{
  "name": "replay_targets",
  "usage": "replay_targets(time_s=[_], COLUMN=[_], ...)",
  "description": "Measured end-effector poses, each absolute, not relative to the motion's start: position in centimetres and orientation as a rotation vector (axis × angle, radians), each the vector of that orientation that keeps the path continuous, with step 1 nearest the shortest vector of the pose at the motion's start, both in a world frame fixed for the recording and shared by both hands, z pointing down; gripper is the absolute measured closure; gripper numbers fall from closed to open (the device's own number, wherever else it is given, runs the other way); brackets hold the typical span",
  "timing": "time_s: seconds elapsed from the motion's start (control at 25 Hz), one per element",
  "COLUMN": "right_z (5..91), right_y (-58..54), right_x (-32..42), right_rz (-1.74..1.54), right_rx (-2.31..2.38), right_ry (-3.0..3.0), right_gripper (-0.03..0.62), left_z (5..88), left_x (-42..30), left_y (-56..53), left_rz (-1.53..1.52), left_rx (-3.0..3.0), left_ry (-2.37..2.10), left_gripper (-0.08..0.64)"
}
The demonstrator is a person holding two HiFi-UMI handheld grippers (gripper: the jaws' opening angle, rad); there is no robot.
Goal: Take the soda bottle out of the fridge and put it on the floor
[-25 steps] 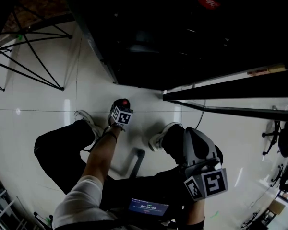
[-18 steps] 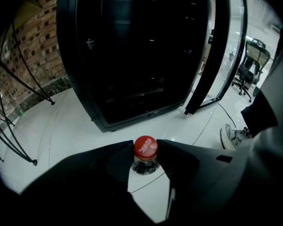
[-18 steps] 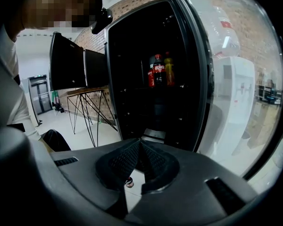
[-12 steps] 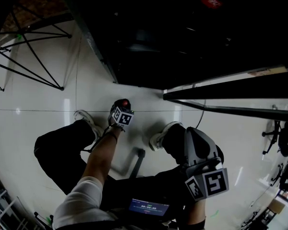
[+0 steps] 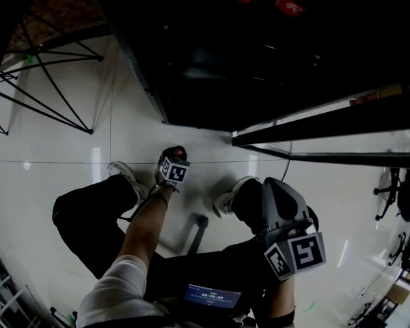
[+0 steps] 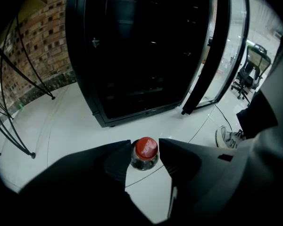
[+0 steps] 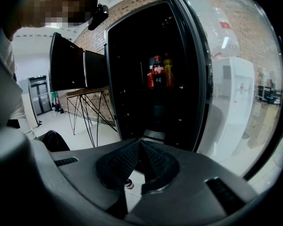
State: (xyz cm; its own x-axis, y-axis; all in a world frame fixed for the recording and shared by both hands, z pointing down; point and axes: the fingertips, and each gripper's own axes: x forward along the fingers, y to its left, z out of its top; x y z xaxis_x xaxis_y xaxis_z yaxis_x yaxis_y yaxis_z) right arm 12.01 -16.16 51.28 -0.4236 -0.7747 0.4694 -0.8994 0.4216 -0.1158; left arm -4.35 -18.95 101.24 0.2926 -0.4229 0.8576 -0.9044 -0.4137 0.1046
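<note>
- The soda bottle [image 6: 145, 155] stood upright on the white floor [image 6: 75, 121], and its red cap [image 6: 146, 148] faced up toward the left gripper view.
- The left gripper [image 6: 145, 141] pointed steeply down over it with one jaw on each side of the bottle's neck. The jaws had just been opening and stood apart, no longer pinching it, and a thin gap showed beside the cap on the right.
- At 12 o'clock from the bottle stood the dark, open fridge [image 6: 141, 55]. Its glass door [image 6: 226, 46] was swung out at about 1 o'clock.
- At 3 o'clock a person's white shoe [image 6: 226, 138] rested on the floor.
- At 9 o'clock thin black wire legs [image 6: 14, 102] stood before a brick wall [image 6: 42, 41].
- The right gripper [image 7: 140, 147] hung well apart from the bottle, its jaws closed together on nothing.
- In the right gripper view, more bottles [image 7: 158, 72] stood on a fridge shelf at 12 o'clock.
</note>
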Motion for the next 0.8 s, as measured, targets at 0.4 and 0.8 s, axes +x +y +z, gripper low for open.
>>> replay_targets(time_s=[0.4, 0.8], right_z=[50.7, 48.7], right_y=[-15.3, -15.5], right_x=[11.8, 11.1], right_rz=[0.495, 0.437], right_rx=[1.445, 1.500], right_ry=[-2.336, -2.391], right_gripper=[0.598, 0.598], left_z=[88.2, 64.7], left_x=[-4.6, -5.8], left_y=[-19.0, -20.2], left_rz=[0.733, 0.289], left_rx=[2.021, 2.291], left_ry=[-1.330, -1.458], left_gripper=[0.370, 0.560])
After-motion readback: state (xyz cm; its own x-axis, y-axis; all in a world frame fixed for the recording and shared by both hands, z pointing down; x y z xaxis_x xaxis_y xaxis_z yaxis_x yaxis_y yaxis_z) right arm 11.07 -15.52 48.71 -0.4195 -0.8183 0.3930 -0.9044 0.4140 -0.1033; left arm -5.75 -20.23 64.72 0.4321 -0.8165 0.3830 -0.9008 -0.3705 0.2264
